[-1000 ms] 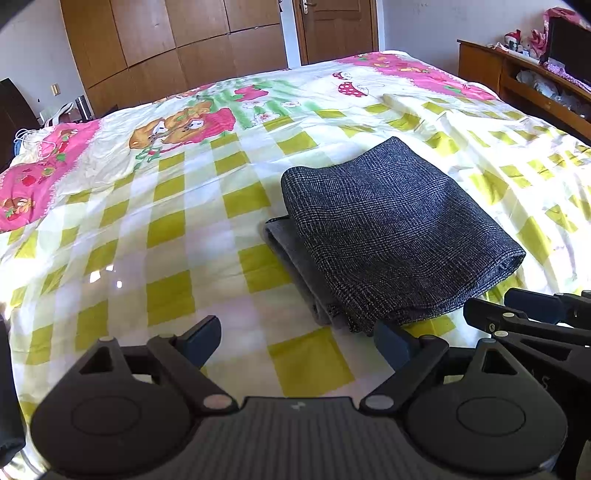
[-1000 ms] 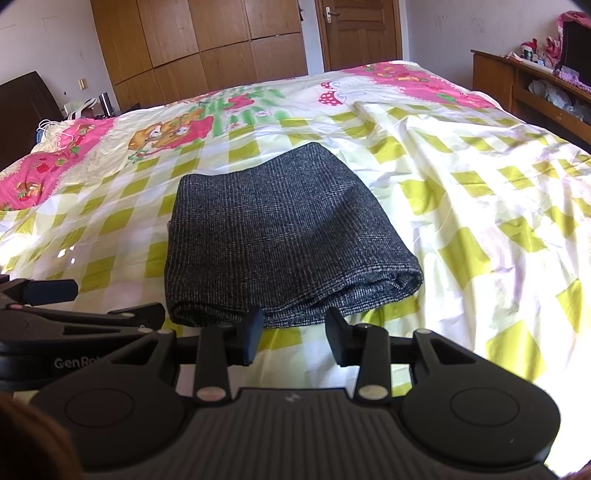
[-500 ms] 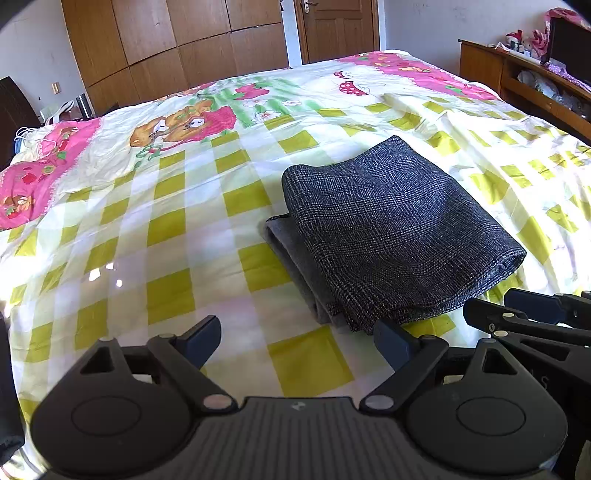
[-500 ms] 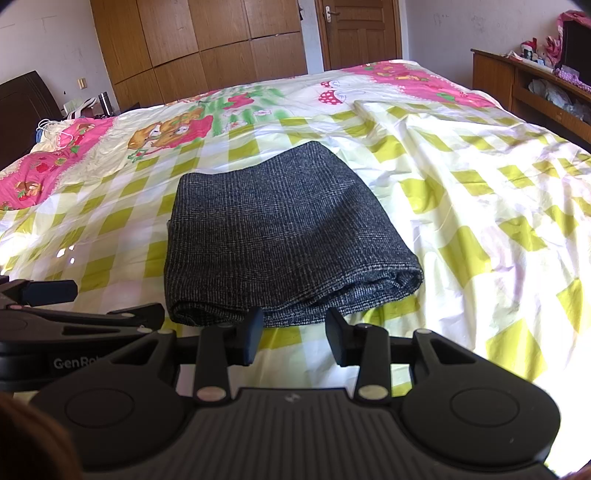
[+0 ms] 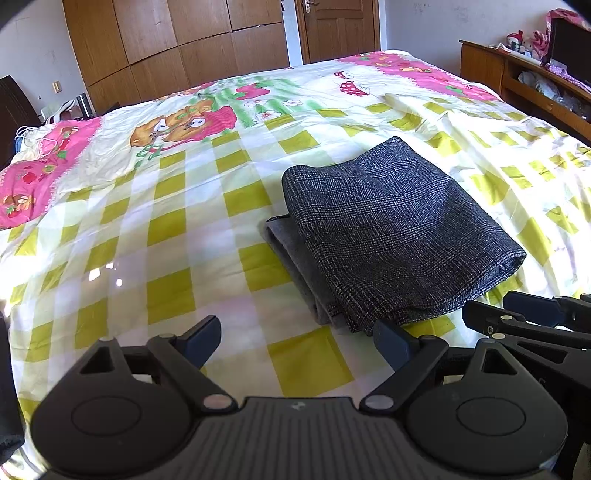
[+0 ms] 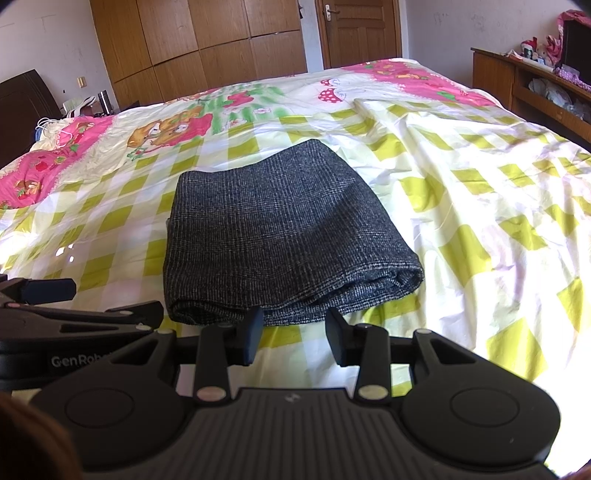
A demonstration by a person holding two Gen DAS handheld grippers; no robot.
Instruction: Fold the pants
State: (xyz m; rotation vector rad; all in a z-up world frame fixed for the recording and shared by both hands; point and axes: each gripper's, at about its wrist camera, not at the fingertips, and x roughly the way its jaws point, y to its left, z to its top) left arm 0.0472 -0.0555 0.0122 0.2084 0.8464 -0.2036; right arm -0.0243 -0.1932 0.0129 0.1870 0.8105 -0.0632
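The dark grey checked pants (image 5: 391, 229) lie folded in a compact rectangle on the bed; they also show in the right wrist view (image 6: 280, 232). A lighter grey layer (image 5: 295, 258) sticks out at the fold's left side. My left gripper (image 5: 295, 341) is open and empty, just in front of the bundle's near left corner. My right gripper (image 6: 293, 338) is open with a narrower gap, empty, just short of the bundle's near edge. Each gripper shows in the other's view: the right one in the left wrist view (image 5: 517, 317), the left one in the right wrist view (image 6: 59, 299).
The bed carries a yellow-and-white checked cover (image 5: 166, 229) with pink cartoon prints. A wooden wardrobe (image 5: 177, 48) and door (image 5: 340, 26) stand behind. A wooden shelf unit (image 5: 524, 81) with clutter runs along the right.
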